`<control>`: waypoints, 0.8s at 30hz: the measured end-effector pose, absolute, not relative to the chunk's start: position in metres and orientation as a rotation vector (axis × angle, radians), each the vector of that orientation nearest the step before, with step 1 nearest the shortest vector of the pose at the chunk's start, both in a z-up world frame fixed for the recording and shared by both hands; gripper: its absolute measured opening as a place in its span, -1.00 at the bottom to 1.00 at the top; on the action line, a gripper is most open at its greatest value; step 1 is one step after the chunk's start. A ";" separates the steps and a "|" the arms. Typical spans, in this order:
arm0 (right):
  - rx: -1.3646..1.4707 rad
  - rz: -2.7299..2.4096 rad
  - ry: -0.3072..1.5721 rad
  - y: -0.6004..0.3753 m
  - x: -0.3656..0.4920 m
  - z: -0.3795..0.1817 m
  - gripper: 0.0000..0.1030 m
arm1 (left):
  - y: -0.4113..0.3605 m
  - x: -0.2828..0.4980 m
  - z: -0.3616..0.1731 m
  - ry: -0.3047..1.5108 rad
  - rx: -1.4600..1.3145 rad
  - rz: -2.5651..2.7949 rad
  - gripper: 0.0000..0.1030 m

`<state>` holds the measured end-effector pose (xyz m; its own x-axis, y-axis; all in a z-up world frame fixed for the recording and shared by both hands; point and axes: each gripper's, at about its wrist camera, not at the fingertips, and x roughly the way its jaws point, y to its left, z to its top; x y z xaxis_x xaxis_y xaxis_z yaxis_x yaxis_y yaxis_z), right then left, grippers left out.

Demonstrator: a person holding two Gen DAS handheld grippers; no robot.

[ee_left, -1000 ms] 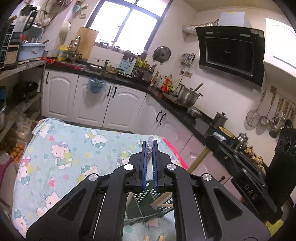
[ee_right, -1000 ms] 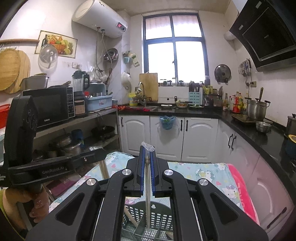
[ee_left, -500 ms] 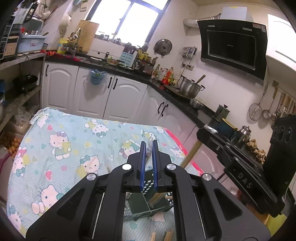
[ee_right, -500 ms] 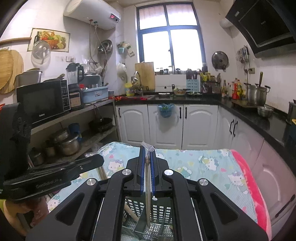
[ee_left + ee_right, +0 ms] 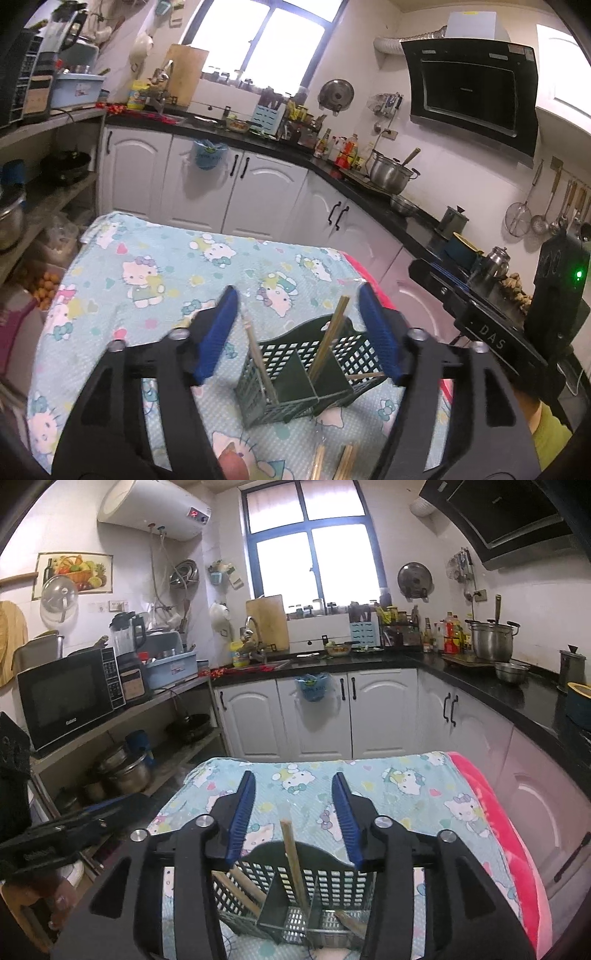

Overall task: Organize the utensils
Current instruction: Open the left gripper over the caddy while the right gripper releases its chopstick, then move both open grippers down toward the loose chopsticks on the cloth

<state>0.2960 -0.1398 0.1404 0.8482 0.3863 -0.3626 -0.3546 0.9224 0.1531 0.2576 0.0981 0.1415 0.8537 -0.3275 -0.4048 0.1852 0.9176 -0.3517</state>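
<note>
A dark green slotted utensil basket stands on the Hello Kitty tablecloth, split into compartments. Wrapped wooden chopsticks lean upright in it, one in the left compartment. My left gripper is open and empty, above and just behind the basket. My right gripper is open and empty over the same basket, where a chopstick stands in the middle compartment and others lean at the left. More chopsticks lie on the cloth in front of the basket.
The table's right edge carries a pink cloth. White cabinets and a black counter with pots ring the room. A shelf with a microwave stands left. The other gripper's body hangs at the right.
Both grippers were shut on wrapped chopsticks above the basket; now both have opened and the chopsticks stand in the basket. Both cameras have tilted down toward the table.
</note>
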 end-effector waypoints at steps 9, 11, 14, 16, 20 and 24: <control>0.091 0.407 0.436 -0.149 0.278 0.134 0.17 | 0.105 0.231 0.140 0.479 -0.274 -0.192 0.79; 0.095 0.413 0.437 -0.150 0.272 0.132 0.20 | 0.107 0.223 0.137 0.482 -0.265 -0.164 0.79; 0.095 0.423 0.448 -0.151 0.264 0.128 0.24 | 0.110 0.214 0.132 0.490 -0.270 -0.148 0.79; 0.094 0.428 0.465 -0.151 0.260 0.125 0.25 | 0.113 0.207 0.128 0.496 -0.273 -0.131 0.80; 0.087 0.442 0.487 -0.150 0.252 0.119 0.28 | 0.116 0.195 0.122 0.510 -0.288 -0.109 0.80; 0.074 0.454 0.508 -0.148 0.246 0.114 0.29 | 0.119 0.184 0.114 0.524 -0.295 -0.090 0.80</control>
<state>0.2456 -0.1481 0.1142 0.7769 0.4376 -0.4527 -0.4017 0.8981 0.1789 0.1839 0.1188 0.1137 0.8627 -0.1594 -0.4799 0.0096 0.9540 -0.2996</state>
